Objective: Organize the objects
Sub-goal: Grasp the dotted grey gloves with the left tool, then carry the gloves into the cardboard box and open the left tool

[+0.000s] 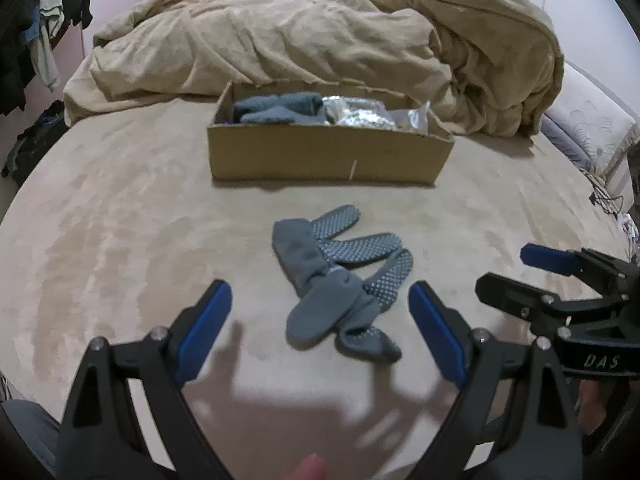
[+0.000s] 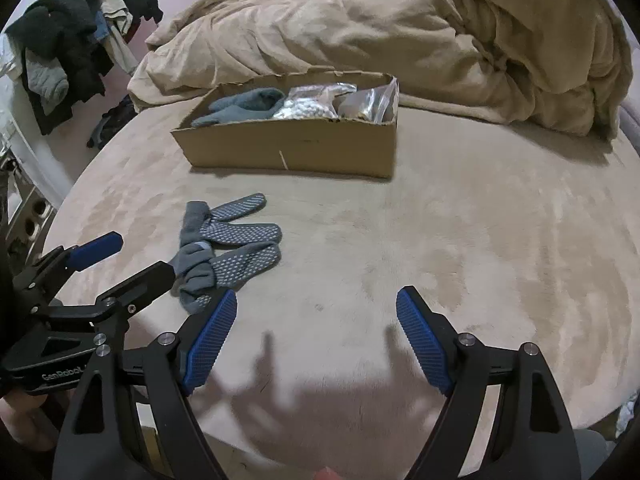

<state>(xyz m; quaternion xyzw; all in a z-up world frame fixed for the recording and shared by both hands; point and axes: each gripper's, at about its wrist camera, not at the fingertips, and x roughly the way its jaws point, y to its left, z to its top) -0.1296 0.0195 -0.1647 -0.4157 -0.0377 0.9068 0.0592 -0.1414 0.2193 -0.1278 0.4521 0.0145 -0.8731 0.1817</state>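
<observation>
Here we are over the beige plush bed cover (image 1: 120,240), and the job looks partly done. The shallow brown cardboard box (image 1: 328,156) well ahead of the fingers already holds a grey-blue knitted piece (image 1: 280,108) at its left end and crinkly silver-clear plastic bags (image 1: 360,114) to the right of it. What's left, as far as I can judge: the loose heap of grey socks with white grip dots (image 1: 340,280), lying on the cover between the box and the grippers, untouched.

The left gripper (image 1: 320,300) hangs low over the cover, its blue-padded fingers (image 1: 208,320) spread wide with nothing between them. The sock heap sits just beyond the fingertips, almost centred in the gap and a shade toward the right finger. It looks lined up for a straight push forward and a pinch.

The right gripper (image 2: 316,312) is also wide open and empty, pointing at bare cover; from its camera the sock heap (image 2: 228,244) lies off beyond its left finger (image 2: 212,332), partly hidden behind it. The left gripper's fingers (image 2: 96,246) reach in from that side, close to the heap.

A rumpled tan duvet (image 1: 360,40) is piled behind the box, clear of the work.
</observation>
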